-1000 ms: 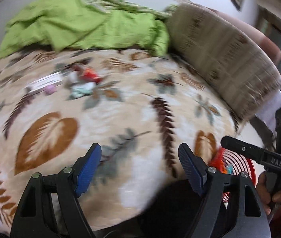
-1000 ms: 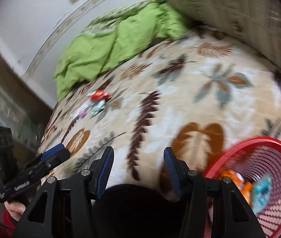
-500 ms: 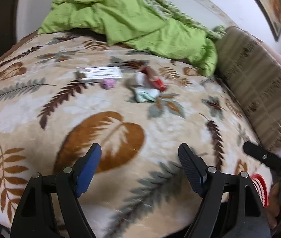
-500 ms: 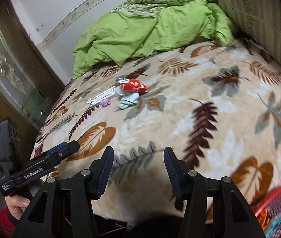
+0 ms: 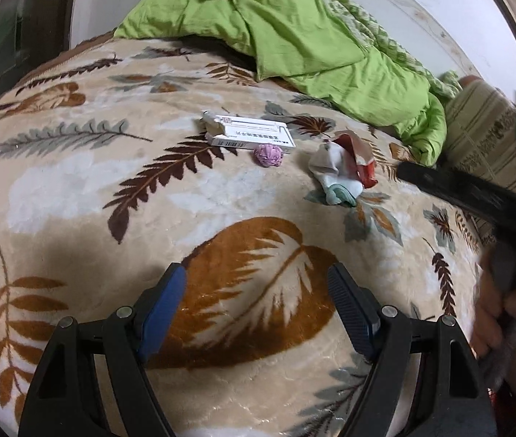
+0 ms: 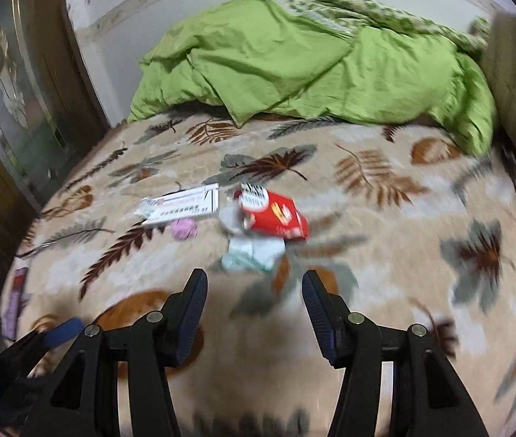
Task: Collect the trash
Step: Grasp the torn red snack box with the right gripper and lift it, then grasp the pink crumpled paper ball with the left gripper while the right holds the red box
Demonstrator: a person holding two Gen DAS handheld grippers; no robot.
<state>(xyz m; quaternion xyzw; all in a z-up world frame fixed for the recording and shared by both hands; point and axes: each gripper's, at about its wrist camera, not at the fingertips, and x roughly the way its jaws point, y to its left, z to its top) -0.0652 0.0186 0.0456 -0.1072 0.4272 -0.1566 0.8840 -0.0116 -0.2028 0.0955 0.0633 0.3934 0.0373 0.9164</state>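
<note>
While both grippers hang over the near part of the bed, the trash sits in a small cluster further up its leaf-patterned blanket, short of the rumpled green quilt. A flat white box with dark print lies on the left of the cluster, one end flap open. Just beside it, nearly touching its front edge, is a small crumpled pink ball. To the right lies a red carton, crushed and tilted, with a white barcode panel on its top end; it rests on a wad of white and pale green paper that pokes out toward the grippers. The left gripper has its blue-padded fingers spread wide with nothing between them, only blanket below. The right gripper also has its fingers apart and empty, aimed at the wad and carton but well short of them
</note>
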